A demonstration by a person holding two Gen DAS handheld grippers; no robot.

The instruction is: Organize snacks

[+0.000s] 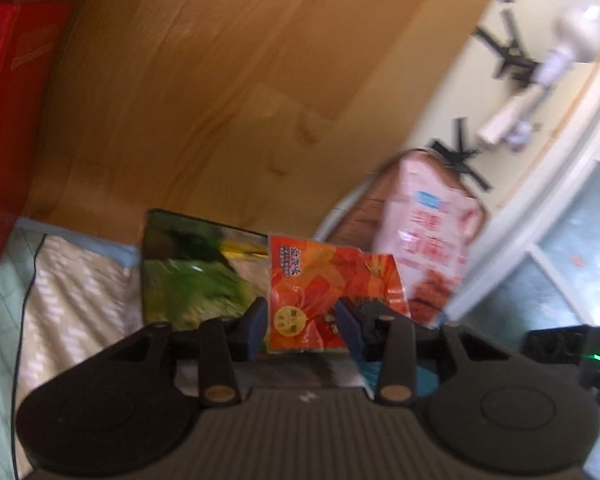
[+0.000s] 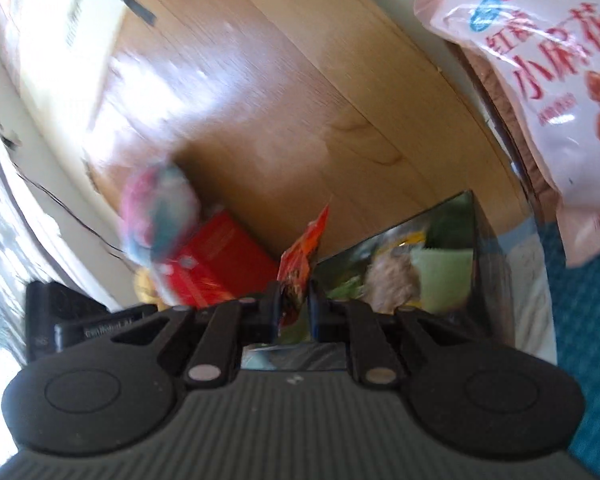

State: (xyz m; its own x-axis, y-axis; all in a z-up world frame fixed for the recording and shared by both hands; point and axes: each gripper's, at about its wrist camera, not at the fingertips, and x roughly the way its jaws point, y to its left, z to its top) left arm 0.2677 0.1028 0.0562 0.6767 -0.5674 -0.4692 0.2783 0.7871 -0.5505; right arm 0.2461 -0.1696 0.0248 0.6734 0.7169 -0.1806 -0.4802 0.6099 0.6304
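A small orange snack packet stands between the fingers of my left gripper, whose jaws are apart around it. In the right wrist view my right gripper is shut on the same orange packet, seen edge-on. Behind it is a dark shiny box holding green and other snack packs; it also shows in the right wrist view. A large pink snack bag leans to the right, and fills the upper right of the right wrist view.
A red box stands at the left; it also shows in the right wrist view. A wooden headboard rises behind. A blurred pink-and-teal object is near the red box. A black device with a green light sits at the right.
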